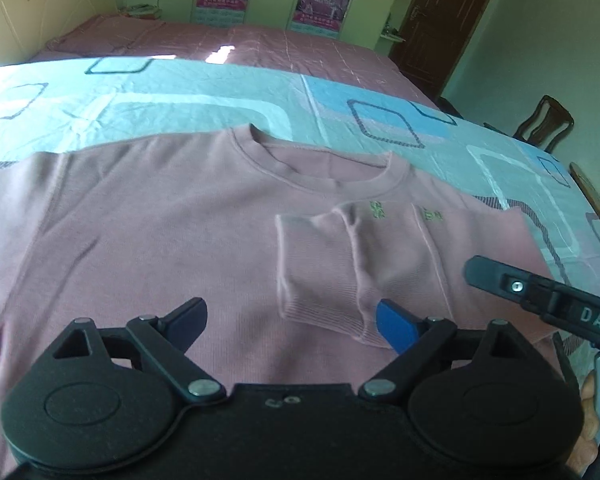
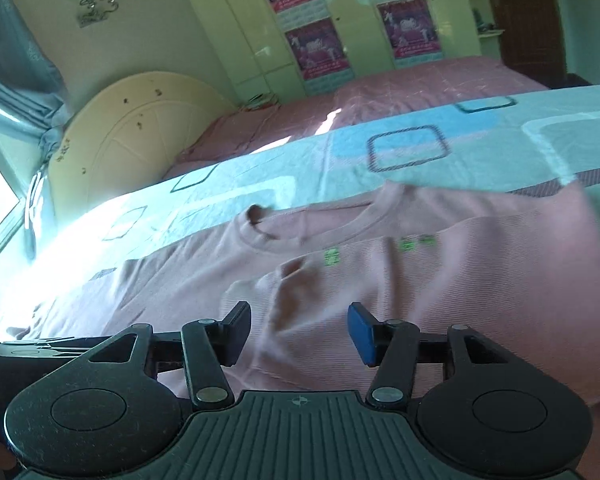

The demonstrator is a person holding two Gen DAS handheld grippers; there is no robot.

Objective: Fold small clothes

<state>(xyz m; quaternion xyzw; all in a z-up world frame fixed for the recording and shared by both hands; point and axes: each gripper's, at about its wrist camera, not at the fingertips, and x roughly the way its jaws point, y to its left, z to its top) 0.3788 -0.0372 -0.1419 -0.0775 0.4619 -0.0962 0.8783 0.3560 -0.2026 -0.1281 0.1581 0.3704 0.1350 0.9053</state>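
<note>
A pink long-sleeved sweater [image 1: 172, 232] lies flat on the bed, round collar [image 1: 320, 160] pointing away from me. Its right sleeve [image 1: 340, 268] is folded across the chest, the ribbed cuff near small green lettering [image 1: 376, 210]. My left gripper [image 1: 292, 324] hovers open and empty over the lower chest, beside the cuff. A finger of my right gripper [image 1: 500, 280] enters the left wrist view from the right, over the folded sleeve. In the right wrist view the right gripper [image 2: 298, 332] is open and empty over the sweater [image 2: 460, 300] and the folded sleeve [image 2: 284, 292].
The sweater lies on a light blue sheet with square patterns [image 1: 220, 96] spread over a pink bed [image 1: 260, 48]. A cream headboard [image 2: 140, 128] stands at the left, wardrobes with posters [image 2: 316, 48] behind. A brown door [image 1: 448, 20] and a wooden chair [image 1: 548, 124] are at the right.
</note>
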